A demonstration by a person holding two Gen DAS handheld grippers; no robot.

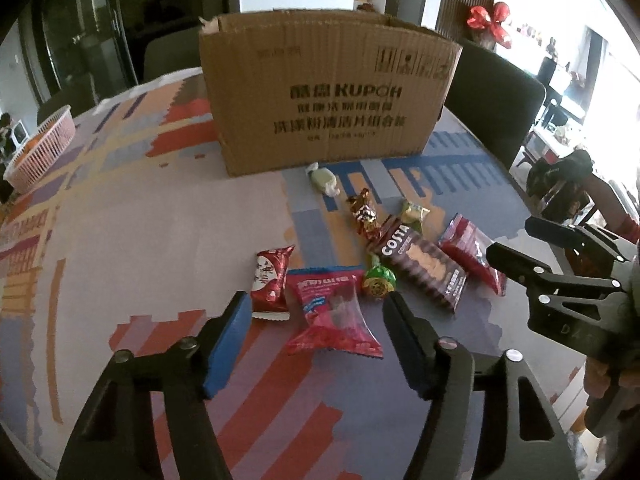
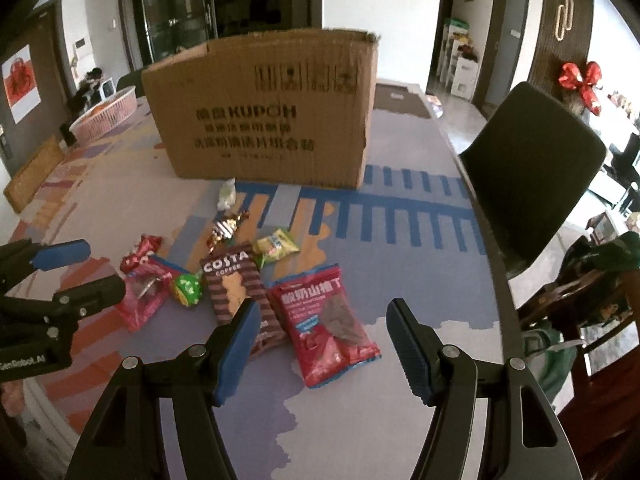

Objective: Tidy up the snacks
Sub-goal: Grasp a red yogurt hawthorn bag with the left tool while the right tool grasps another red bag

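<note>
Several snacks lie loose on the patterned tablecloth in front of an open cardboard box (image 1: 320, 92) (image 2: 272, 108). My left gripper (image 1: 316, 304) is open just above a pink clear-window snack bag (image 1: 332, 316) (image 2: 144, 296), with a small red packet (image 1: 270, 280) at its left. My right gripper (image 2: 322, 312) (image 1: 516, 248) is open above a red hawthorn snack bag (image 2: 328, 320) (image 1: 474, 254). A brown Costa biscuit pack (image 2: 240, 284) (image 1: 420, 266) lies between them, beside a green round candy (image 1: 378, 280) (image 2: 187, 289). Both grippers are empty.
Smaller wrapped candies (image 1: 364, 212) (image 2: 276, 244) and a pale green one (image 1: 322, 178) lie nearer the box. A pink basket (image 1: 40, 148) (image 2: 106, 116) stands at the far left. A dark chair (image 2: 532, 168) stands at the table's right edge.
</note>
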